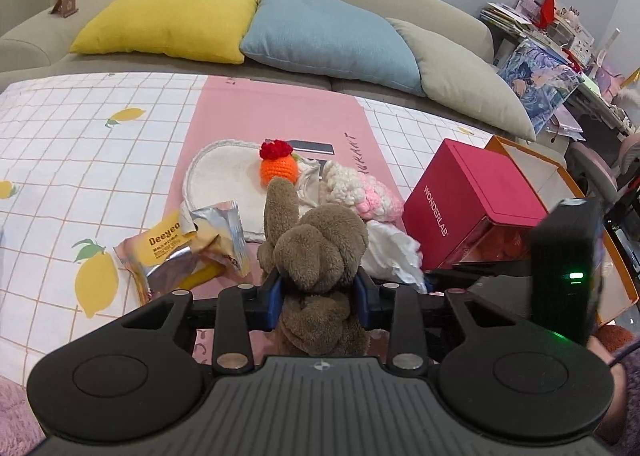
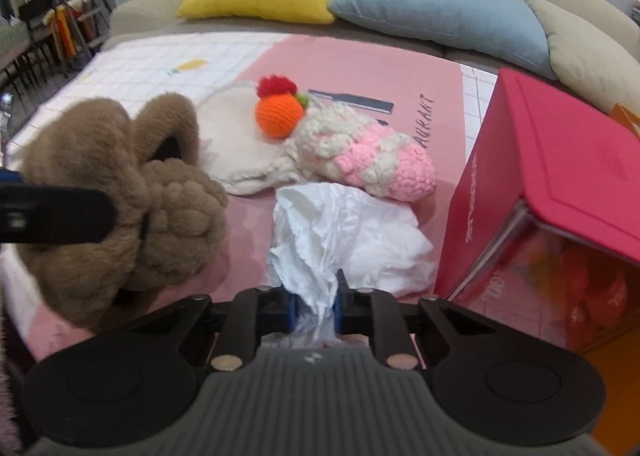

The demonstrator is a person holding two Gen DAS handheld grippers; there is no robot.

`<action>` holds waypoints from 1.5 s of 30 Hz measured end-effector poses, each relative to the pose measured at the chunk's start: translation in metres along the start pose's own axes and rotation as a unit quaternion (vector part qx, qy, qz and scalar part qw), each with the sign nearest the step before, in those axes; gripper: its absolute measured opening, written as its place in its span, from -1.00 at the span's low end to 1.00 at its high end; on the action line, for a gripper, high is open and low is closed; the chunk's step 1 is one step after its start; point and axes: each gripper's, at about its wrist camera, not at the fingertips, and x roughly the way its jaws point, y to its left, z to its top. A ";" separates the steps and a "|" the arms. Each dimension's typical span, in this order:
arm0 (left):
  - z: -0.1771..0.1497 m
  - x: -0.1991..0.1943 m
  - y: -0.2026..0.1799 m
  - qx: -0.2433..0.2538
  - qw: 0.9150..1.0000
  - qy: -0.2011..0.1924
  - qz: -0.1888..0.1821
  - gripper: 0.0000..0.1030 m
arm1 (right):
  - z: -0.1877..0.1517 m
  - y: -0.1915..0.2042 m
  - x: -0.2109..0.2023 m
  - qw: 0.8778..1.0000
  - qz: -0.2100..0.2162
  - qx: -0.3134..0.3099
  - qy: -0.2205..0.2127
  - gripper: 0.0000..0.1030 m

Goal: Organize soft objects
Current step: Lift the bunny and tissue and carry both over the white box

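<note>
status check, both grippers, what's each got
Left gripper shut on brown plush toy. Right gripper shut on white crumpled cloth. Red box close beside right.

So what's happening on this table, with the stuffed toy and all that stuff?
A person is tidying soft things using a hand-held tool in each hand. The left tool is clamped on a brown plush toy, and the right tool has pinched a crumpled white tissue on the pink mat. A knitted orange ball, a pink-and-white knitted piece and a red box sit close by.
</note>
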 end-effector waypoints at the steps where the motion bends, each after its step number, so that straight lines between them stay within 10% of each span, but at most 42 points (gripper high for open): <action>1: -0.001 -0.002 0.000 0.000 1.000 -0.002 0.002 -0.24 | 0.001 0.000 -0.005 1.000 0.005 -0.001 -0.001 -0.72; 25: 0.031 -0.058 -0.074 0.069 0.989 -0.088 -0.101 -0.24 | -0.005 -0.063 -0.189 0.992 0.041 0.049 -0.111 -0.71; 45: 0.078 0.013 -0.239 0.236 0.953 -0.071 -0.176 -0.24 | 0.004 -0.185 -0.225 0.989 -0.120 0.049 -0.075 -0.70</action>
